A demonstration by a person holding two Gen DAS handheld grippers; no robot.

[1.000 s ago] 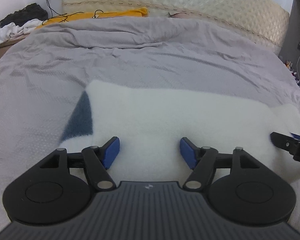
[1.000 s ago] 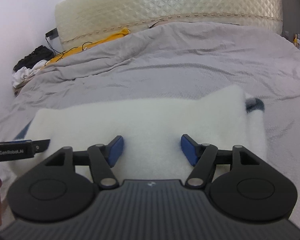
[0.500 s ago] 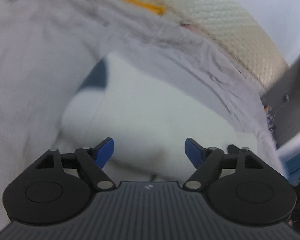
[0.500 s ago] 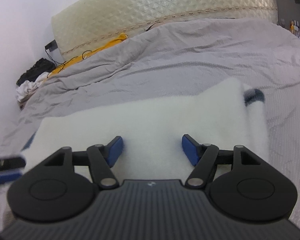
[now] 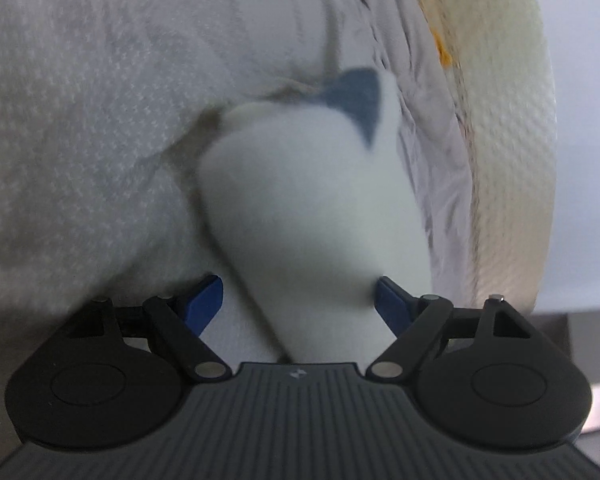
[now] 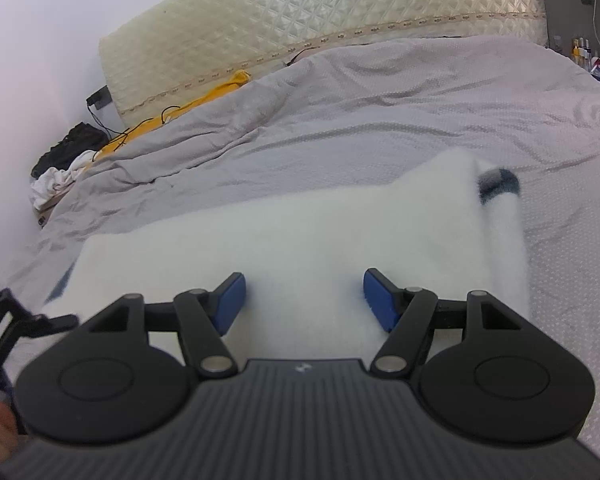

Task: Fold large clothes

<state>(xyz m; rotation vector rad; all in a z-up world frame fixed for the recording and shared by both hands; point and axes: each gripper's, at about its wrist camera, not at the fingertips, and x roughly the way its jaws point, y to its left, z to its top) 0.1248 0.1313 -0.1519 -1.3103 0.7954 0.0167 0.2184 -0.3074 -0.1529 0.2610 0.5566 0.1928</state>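
1. Bed (image 6: 380,120): white fleece garment (image 6: 300,240) lies folded, long axis left-right.
2. Left gripper (image 5: 298,298), nearer its left end: jaws just widening, fleece between, not pinched.
3. Right gripper (image 6: 304,296): part-open over near edge, holding nothing.

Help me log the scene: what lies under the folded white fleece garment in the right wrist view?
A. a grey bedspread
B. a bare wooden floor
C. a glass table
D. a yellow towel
A: the white fleece garment lies on the grey bedspread, which spreads out past it up to the quilted cream headboard.
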